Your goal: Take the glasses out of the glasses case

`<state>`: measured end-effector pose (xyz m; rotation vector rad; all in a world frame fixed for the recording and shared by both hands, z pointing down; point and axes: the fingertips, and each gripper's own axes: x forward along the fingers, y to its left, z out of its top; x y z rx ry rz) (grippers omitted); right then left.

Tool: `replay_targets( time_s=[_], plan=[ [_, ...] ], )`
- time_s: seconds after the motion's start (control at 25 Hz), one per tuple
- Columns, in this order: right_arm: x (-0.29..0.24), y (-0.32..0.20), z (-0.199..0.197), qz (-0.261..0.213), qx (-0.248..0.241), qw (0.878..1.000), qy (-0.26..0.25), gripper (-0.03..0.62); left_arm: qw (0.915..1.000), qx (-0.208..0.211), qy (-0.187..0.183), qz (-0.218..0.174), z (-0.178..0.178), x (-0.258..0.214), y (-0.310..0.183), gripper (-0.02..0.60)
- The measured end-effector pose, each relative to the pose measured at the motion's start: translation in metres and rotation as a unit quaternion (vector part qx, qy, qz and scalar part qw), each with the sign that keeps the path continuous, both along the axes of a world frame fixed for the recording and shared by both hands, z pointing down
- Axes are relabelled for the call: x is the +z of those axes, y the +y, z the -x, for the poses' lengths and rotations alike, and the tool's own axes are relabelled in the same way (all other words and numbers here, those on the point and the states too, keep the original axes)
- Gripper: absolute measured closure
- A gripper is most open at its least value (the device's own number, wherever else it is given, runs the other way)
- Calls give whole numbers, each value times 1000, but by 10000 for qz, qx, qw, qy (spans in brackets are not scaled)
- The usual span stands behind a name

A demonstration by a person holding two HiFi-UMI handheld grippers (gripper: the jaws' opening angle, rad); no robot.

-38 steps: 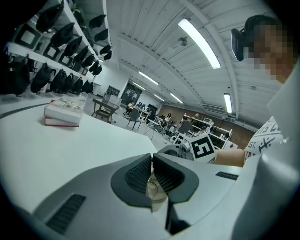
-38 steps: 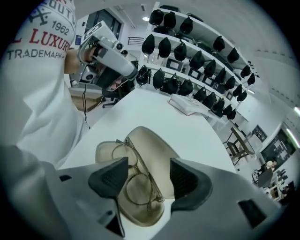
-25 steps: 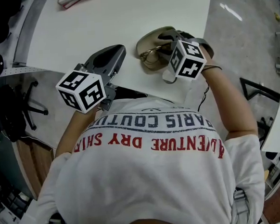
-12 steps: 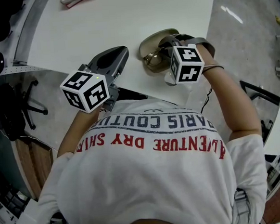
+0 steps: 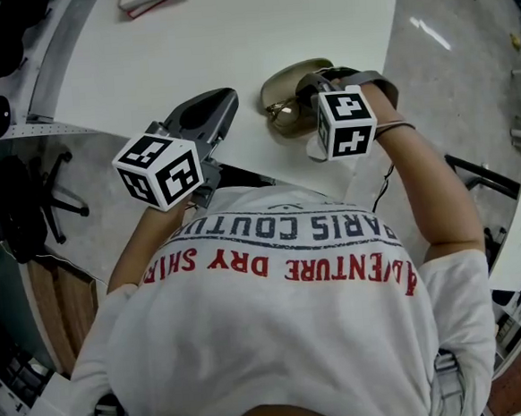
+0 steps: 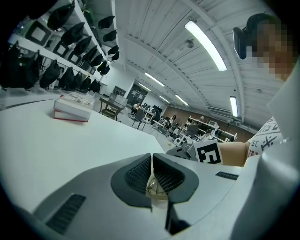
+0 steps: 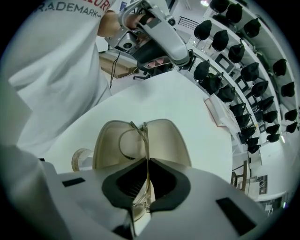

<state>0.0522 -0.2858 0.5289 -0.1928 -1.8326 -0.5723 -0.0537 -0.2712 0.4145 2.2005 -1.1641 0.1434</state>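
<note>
On the white desk (image 5: 229,35), near its front edge: glasses case (image 5: 296,72) lying open, beige lining up. Right claw (image 7: 147,161) points steeply down into it, jaws clenched on the thin frame of the glasses (image 7: 139,140). Glasses sit over the case's open halves; can't tell if they're lifted clear. Left claw (image 6: 151,158) rests low just left of the case, jaws pressed together, nothing in them. Book (image 6: 72,108) at the far edge, well apart.
</note>
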Motion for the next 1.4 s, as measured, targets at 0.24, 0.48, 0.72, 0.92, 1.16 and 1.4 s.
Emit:
replay_targets(
  time_s=[0.24, 0.48, 0.72, 0.92, 1.16, 1.4],
  plan=[
    [-13, 7, 5, -38, -67, 9999, -80, 560, 10000, -15, 18, -38, 2, -4, 3, 546],
    [-38, 2, 12, -249, 76, 9988, -405, 562, 9999, 29, 21, -125, 4, -15, 4, 546],
    [-73, -1, 9, -450, 497, 9935, -915, 562, 9996, 183, 46, -220, -5, -27, 4, 546],
    [-108, -6, 6, -567, 1269, 9745, -1759, 562, 9989, 373, 60, -273, -13, -33, 4, 546],
    [-151, -7, -7, -603, 2188, 9322, -2818, 562, 9976, 573, 65, -377, -23, -47, 6, 546],
    [-185, 3, -26, 3, 3245, 8586, -3969, 562, 9955, 791, 194, -493, -37, -62, 9, 546]
  ],
)
